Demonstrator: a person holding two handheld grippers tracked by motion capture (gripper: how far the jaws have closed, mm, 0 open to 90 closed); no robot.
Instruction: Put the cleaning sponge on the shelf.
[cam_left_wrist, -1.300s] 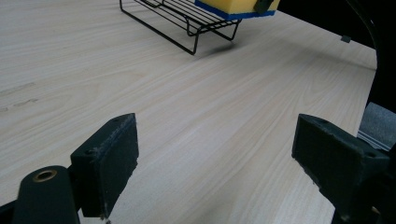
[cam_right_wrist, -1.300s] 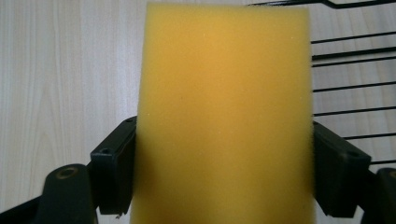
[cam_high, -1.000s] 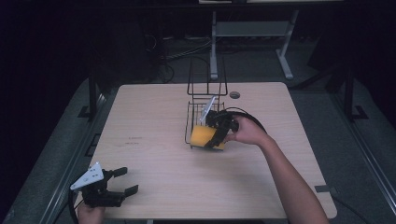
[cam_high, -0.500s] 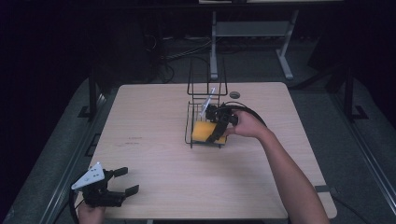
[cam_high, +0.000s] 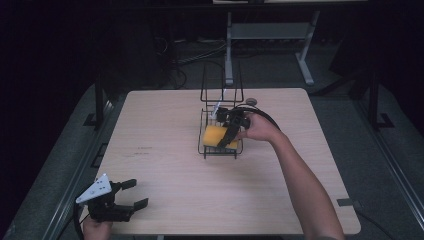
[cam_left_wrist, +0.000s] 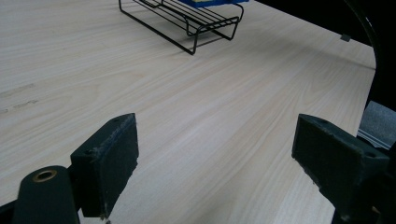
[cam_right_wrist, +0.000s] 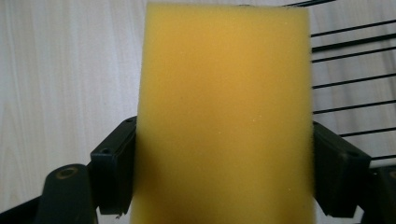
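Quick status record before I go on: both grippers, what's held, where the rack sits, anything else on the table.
surface: light wooden table
left gripper: open, holding nothing, low over the near left corner of the table
right gripper: shut on the yellow sponge, at the wire rack
yellow sponge: between the right gripper's fingers, over the rack's tray
wire rack: black, near the table's middle, tall back frame on the far side
other item: small round object on the table behind the rack, too small to identify

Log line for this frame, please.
right gripper: shut on sponge, at wire rack | left gripper: open, idle above table near edge
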